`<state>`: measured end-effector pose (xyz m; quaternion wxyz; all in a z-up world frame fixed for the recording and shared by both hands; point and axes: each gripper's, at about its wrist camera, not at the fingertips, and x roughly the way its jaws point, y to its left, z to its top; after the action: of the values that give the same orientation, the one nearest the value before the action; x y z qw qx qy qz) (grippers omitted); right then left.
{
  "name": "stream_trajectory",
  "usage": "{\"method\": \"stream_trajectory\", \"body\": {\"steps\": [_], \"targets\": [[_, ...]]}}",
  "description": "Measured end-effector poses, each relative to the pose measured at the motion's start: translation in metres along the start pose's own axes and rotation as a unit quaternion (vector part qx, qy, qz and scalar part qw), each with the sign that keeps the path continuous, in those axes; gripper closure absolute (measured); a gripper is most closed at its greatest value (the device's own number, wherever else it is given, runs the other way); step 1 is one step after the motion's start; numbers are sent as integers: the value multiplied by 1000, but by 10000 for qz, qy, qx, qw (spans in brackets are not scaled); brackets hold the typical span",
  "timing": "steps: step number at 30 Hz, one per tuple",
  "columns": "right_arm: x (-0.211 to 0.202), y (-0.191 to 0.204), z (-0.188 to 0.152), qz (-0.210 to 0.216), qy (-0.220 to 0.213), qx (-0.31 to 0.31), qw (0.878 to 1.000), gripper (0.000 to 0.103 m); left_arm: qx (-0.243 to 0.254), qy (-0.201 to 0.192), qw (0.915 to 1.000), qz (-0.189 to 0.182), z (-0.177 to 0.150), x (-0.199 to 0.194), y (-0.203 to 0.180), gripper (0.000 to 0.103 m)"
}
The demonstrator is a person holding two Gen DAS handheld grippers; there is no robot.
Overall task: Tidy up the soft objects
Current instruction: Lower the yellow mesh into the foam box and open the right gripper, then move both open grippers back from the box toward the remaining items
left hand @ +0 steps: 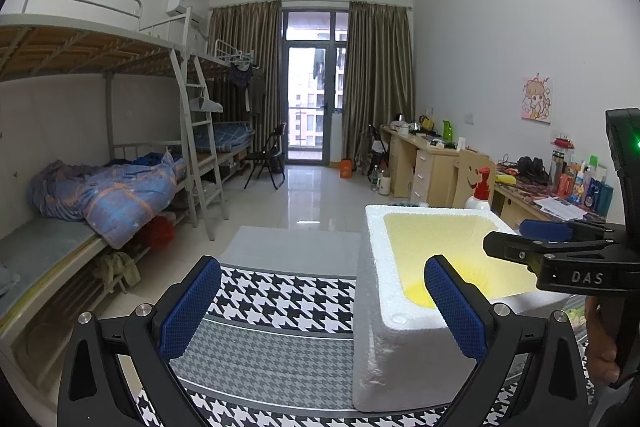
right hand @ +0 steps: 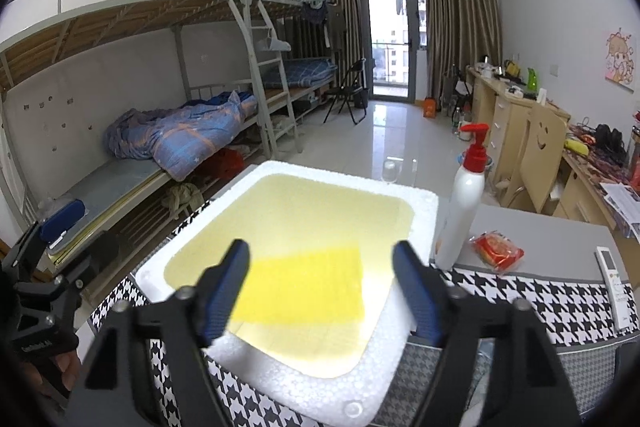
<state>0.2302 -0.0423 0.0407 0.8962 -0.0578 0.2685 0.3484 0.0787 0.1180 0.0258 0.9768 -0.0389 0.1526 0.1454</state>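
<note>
The right gripper [right hand: 320,287] hangs over the white foam box [right hand: 420,219] with its blue-padded jaws spread wide and nothing between them. Directly below and ahead of its fingertips, a flat yellow cloth [right hand: 300,287] lies on the floor of the box. Just right of the box stands a white pump bottle [right hand: 464,203] with a red top, and beyond it on the grey tabletop lie a red wrapped snack [right hand: 498,251] and a white remote control [right hand: 614,287]. The box rests on a black-and-white houndstooth cloth [right hand: 560,303].

The left gripper [left hand: 320,311] is held lower, to the left of the box, its jaws also apart and empty above the houndstooth cloth; its right finger overlaps the box's near wall in the left wrist view. Farther out are bunk beds [left hand: 120,131] on the left and wooden desks [left hand: 424,155] on the right.
</note>
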Motion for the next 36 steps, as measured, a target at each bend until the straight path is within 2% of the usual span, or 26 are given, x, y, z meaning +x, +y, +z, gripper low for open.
{"method": "stream_trajectory", "body": {"steps": [9,24,31,36], "targets": [[-8,-2,1,59,-57,58,9999,23,-9,1,10000,11,0,-3,5,1],[-51,-17,-1,-38,-476,252,9985,22,151,-154,9994,-267,7,-23,-28,1],[-71,-20,-7,-28,-779,194,9968,3,200,-181,9989,-382,7,-29,-39,1],[-81,-21,-9,-69,-923,160,9956,1,239,-233,9985,-437,8,-34,-46,1]]}}
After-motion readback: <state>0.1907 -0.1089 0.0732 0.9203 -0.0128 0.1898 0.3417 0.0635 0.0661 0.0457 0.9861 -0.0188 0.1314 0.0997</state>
